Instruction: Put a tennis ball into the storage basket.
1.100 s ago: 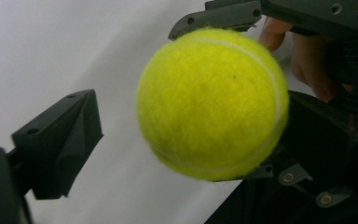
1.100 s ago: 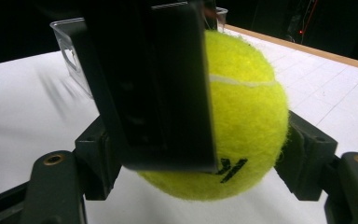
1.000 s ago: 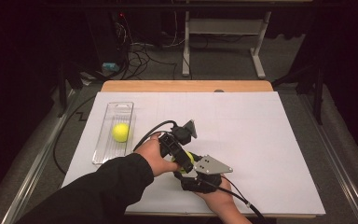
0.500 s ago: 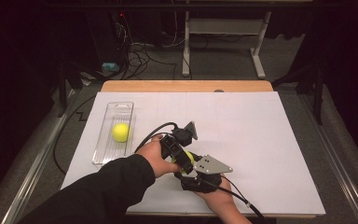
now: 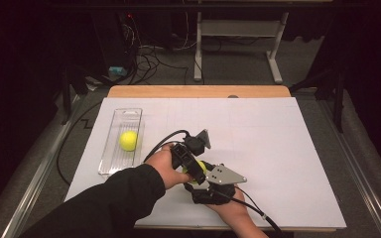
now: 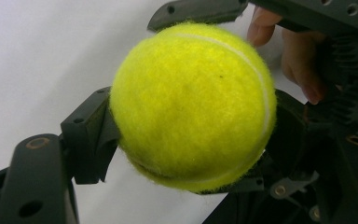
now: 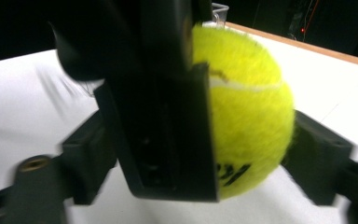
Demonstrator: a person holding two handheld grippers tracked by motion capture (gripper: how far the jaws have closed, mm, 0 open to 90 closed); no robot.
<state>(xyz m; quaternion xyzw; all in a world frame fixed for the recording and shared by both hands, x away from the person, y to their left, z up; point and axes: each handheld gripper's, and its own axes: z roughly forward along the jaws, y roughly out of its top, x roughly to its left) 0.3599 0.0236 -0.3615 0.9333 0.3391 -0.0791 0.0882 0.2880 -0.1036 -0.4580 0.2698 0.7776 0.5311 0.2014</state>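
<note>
We see a white sheet covering the bench, whose wooden edge shows at the far side. Beyond it, grey floor carries tangled cables and a white frame stand; the room is dark.

white table, clear tray

**Fuzzy felt meets matt black plastic**

The tennis ball wore rough, fuzzy yellow felt. The left gripper looked like matt black plastic. A clear, glossy plastic tray lay on a smooth, matt white sheet over the wooden table.
</note>
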